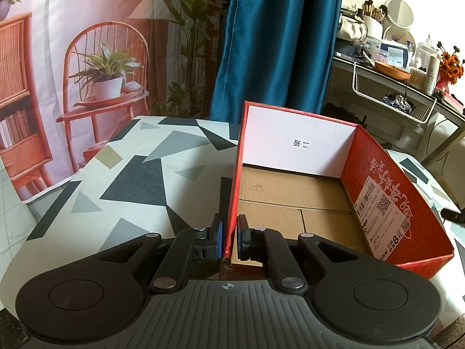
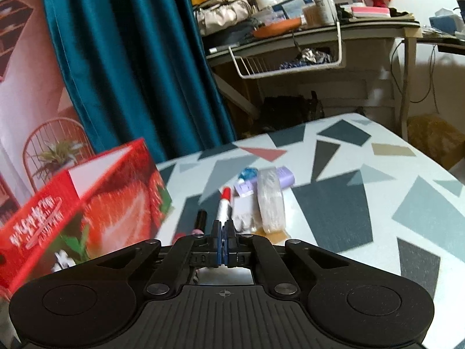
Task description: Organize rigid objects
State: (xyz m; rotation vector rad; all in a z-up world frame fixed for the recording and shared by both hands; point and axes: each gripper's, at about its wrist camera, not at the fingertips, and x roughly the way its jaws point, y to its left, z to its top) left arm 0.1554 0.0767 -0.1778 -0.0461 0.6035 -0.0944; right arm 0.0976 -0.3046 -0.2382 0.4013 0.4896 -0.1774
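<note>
A red cardboard box (image 1: 386,200) with a bare brown floor stands on the patterned table. My left gripper (image 1: 229,240) straddles its left wall, jaws nearly shut on the wall edge. In the right wrist view the box (image 2: 87,203) shows at the left, tilted. My right gripper (image 2: 223,242) is shut and empty above the table. Just beyond it lie a red-capped marker (image 2: 225,203), a black-capped pen (image 2: 201,219), a clear tape roll (image 2: 271,200), a lilac pack (image 2: 283,176) and a blue-capped small item (image 2: 248,173).
The table (image 1: 139,180) has a geometric grey-and-white cloth. Behind it hang a teal curtain (image 1: 276,43) and a printed backdrop with a chair. A cluttered desk (image 2: 305,32) with a wire basket stands at the back right.
</note>
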